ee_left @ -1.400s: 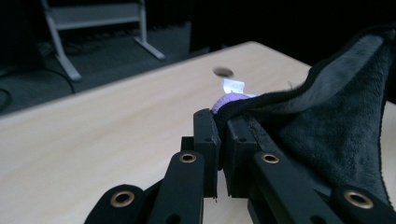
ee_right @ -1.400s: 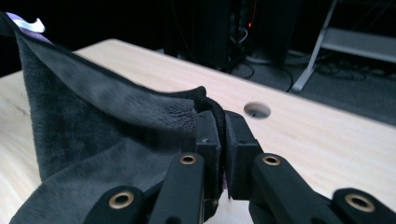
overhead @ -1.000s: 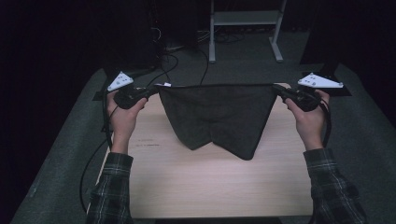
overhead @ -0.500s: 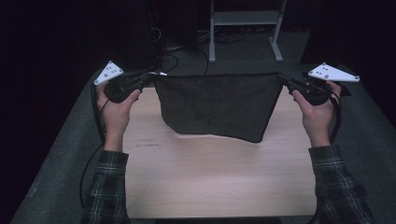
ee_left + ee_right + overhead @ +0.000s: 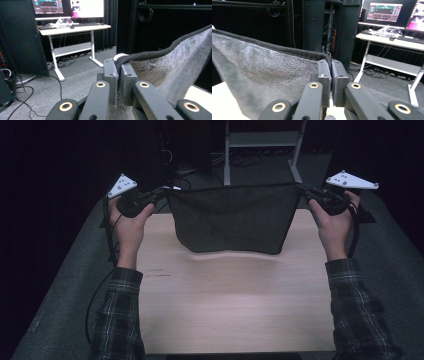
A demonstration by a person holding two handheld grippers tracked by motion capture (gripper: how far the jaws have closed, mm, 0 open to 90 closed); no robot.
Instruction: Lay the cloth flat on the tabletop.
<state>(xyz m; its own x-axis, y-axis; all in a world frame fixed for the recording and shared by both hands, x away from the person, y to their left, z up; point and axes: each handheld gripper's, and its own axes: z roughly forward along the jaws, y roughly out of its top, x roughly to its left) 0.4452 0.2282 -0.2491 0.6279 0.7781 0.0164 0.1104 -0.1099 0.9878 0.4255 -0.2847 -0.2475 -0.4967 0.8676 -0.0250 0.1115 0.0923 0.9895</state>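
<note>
A dark grey towel [image 5: 232, 217] hangs stretched between my two grippers above the far part of the light wooden table [image 5: 235, 300]; its lower edge is just off the tabletop. My left gripper [image 5: 162, 192] is shut on the towel's upper left corner. In the left gripper view the jaws [image 5: 119, 72] pinch the towel's black hem [image 5: 150, 53]. My right gripper [image 5: 302, 191] is shut on the upper right corner. The right gripper view has the jaws [image 5: 331, 71] closed on the fuzzy cloth [image 5: 269, 72], which spreads away to the left.
Grey carpet [image 5: 65, 285] surrounds the table. Beyond its far edge stand a white desk frame [image 5: 260, 150] and tangled cables [image 5: 185, 167]. A desk with lit monitors [image 5: 67, 6] stands across the room. Cables trail from the left gripper along the table's left side.
Both hands have risen and carried the towel up with them. A second ago its lower part lay on the table; now it hangs nearly free and taut.
</note>
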